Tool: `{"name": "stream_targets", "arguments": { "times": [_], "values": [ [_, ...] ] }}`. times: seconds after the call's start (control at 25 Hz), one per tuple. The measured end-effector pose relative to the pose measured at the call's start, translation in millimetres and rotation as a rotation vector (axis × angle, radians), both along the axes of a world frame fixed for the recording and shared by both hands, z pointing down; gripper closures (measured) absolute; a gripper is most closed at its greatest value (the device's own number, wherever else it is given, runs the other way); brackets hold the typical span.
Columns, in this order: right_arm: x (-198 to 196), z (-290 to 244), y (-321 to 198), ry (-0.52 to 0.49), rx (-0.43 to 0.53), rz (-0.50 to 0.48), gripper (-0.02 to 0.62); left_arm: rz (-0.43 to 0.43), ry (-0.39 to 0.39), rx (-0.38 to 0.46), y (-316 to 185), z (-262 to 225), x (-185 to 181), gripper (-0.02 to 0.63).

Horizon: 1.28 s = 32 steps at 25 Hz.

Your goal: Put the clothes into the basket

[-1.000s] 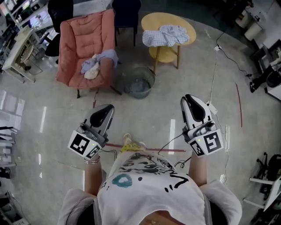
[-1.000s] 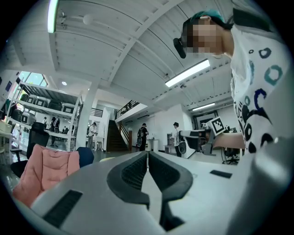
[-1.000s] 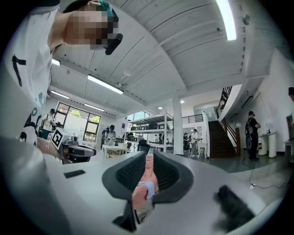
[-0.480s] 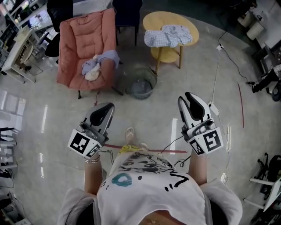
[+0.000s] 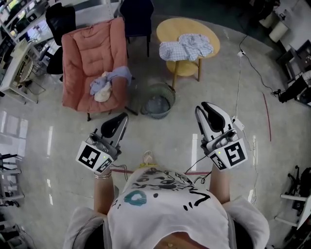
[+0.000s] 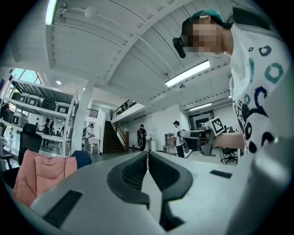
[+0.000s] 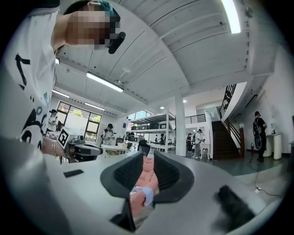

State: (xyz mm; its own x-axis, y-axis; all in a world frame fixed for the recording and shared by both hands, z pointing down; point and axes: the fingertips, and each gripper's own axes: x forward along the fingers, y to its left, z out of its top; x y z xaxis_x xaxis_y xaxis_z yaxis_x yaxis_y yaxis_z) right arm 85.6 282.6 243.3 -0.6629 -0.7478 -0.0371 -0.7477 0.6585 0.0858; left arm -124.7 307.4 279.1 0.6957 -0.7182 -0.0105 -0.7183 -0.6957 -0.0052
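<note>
A wire basket (image 5: pixel 158 99) stands on the floor ahead of me with bluish cloth inside. A lavender and white garment (image 5: pixel 104 82) lies on the pink armchair (image 5: pixel 87 48) to its left. A checked shirt (image 5: pixel 187 46) is draped over the round yellow table (image 5: pixel 194 65) behind it. My left gripper (image 5: pixel 122 118) is held level short of the basket, its jaws shut and empty (image 6: pixel 147 153). My right gripper (image 5: pixel 201 108) is level on the right, jaws parted with nothing between them; the armchair (image 7: pixel 148 176) and its garment show through the gap.
Cables (image 5: pixel 239 78) and a red tape line (image 5: pixel 266 116) run across the floor on the right. A dark chair (image 5: pixel 136 14) stands behind the armchair, with desks and shelves (image 5: pixel 17 53) at far left. Several people stand in the distance in both gripper views.
Both grippers moved forward toward the basket and the person stepped forward. The right gripper's jaws went from shut to parted. The left gripper's jaws stayed shut.
</note>
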Motion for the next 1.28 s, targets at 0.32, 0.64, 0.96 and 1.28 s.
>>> {"name": "stream_targets", "arguments": {
  "times": [0.32,0.64,0.96,1.28],
  "values": [
    [-23,12,-29,0.011,-0.021,0.055,0.517,0.060,-0.003,-0.009,-41,8,-25,0.583],
    [-47,16,-48,0.024,-0.032,0.072,0.517,0.085,0.004,-0.016,-65,15,-43,0.583],
    [-53,29,-62,0.036,-0.068,0.058,0.517,0.089,0.017,-0.041,-82,23,-41,0.583],
    [-37,29,-98,0.045,-0.061,0.033,0.519,0.098,0.015,-0.048,-114,29,-18,0.583]
  ]
}}
